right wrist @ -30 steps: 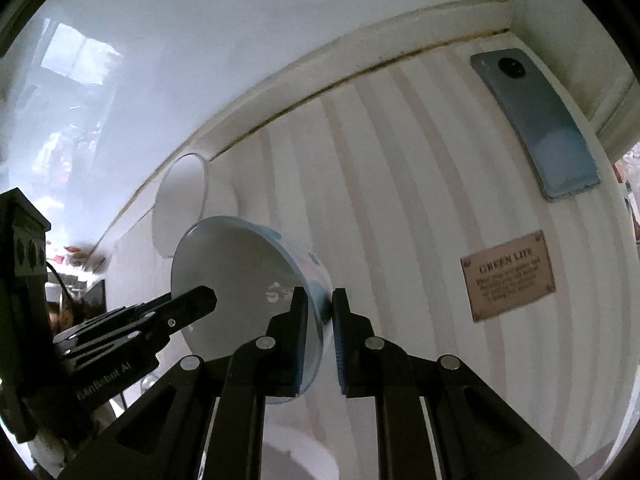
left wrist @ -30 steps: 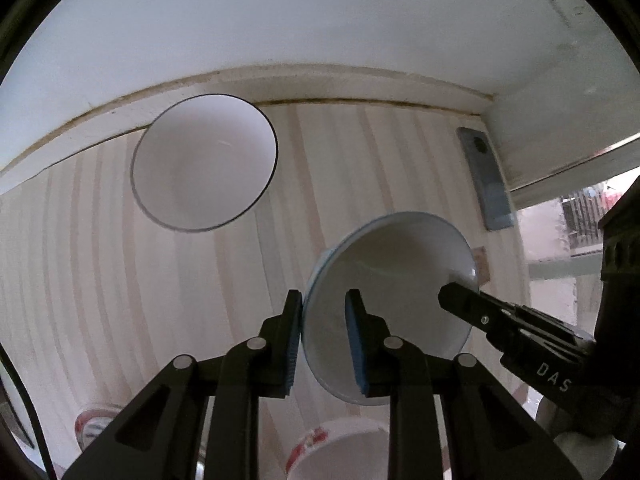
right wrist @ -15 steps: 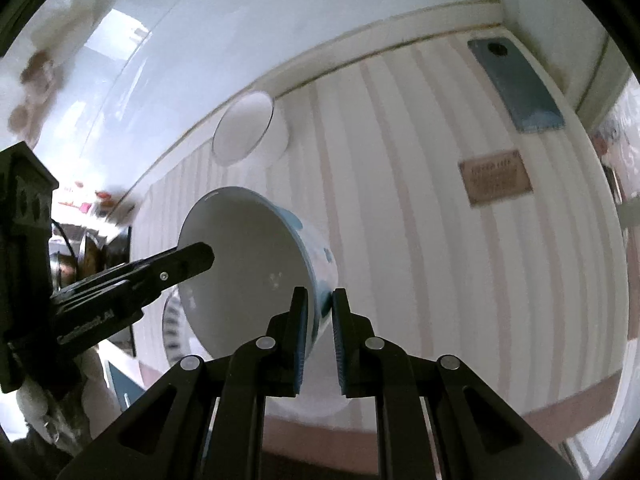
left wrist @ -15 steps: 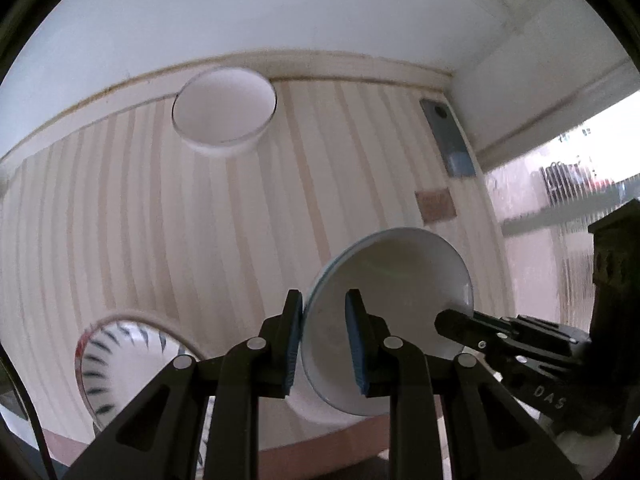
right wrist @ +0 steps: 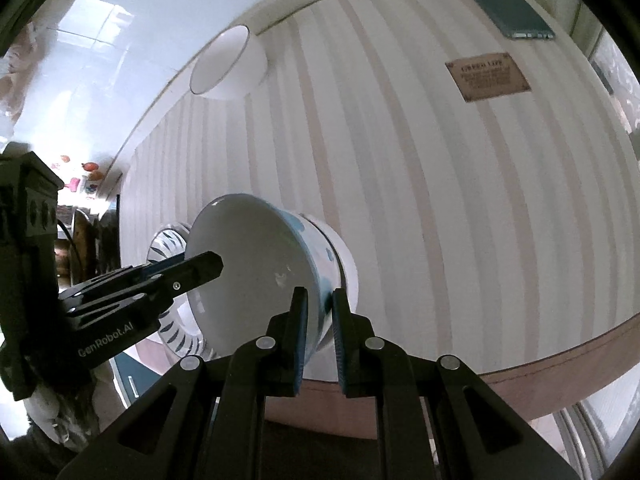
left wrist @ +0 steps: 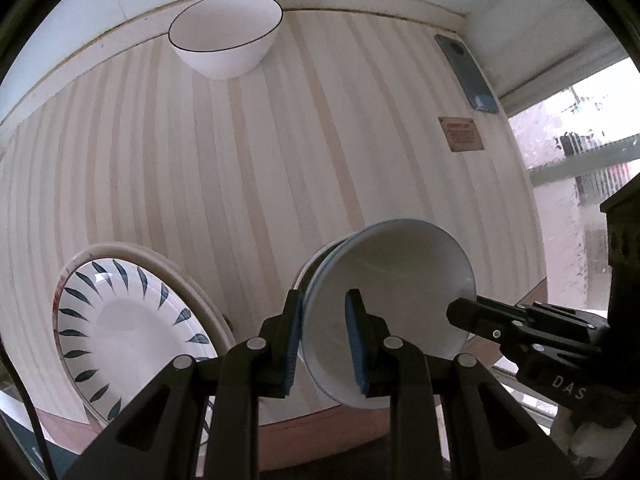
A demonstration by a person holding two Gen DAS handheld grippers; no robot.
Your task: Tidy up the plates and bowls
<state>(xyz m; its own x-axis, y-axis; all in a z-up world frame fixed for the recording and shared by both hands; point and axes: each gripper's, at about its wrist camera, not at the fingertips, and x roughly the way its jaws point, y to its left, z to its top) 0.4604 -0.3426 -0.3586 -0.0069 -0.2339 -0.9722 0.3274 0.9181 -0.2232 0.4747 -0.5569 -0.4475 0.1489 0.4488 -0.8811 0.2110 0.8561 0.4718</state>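
The blue-rimmed bowl [left wrist: 392, 292] is held by both tongs at once, above the near edge of the striped table [left wrist: 240, 168]. The left gripper [left wrist: 326, 336] is clamped on the bowl's rim: one pad [left wrist: 294, 340] lies against the outer wall, the other [left wrist: 356, 340] sits inside the bowl. The right gripper [right wrist: 320, 328] is likewise clamped on the opposite rim, one finger inside and one against the blue-patterned outer wall [right wrist: 320, 252]. In the left wrist view the right gripper's finger reaches into the bowl from the right; in the right wrist view the left gripper's finger reaches in from the left.

The bowl is tilted, its mouth turned toward the left gripper's camera. Its base appears to sit on or just over a second white dish [right wrist: 344, 260] on the table; contact cannot be confirmed.

Left of the bowl, at the table's near edge, lies a plate with dark leaf marks [left wrist: 120, 328], resting on a larger plain plate [left wrist: 192, 276]. At the far edge of the table, well apart from the bowl, stands a white bowl with a thin dark rim [left wrist: 226, 40]. Beyond the bowl to the right, a phone [left wrist: 466, 74] lies flat near the far corner, with a small brown label [left wrist: 462, 134] just nearer than it.
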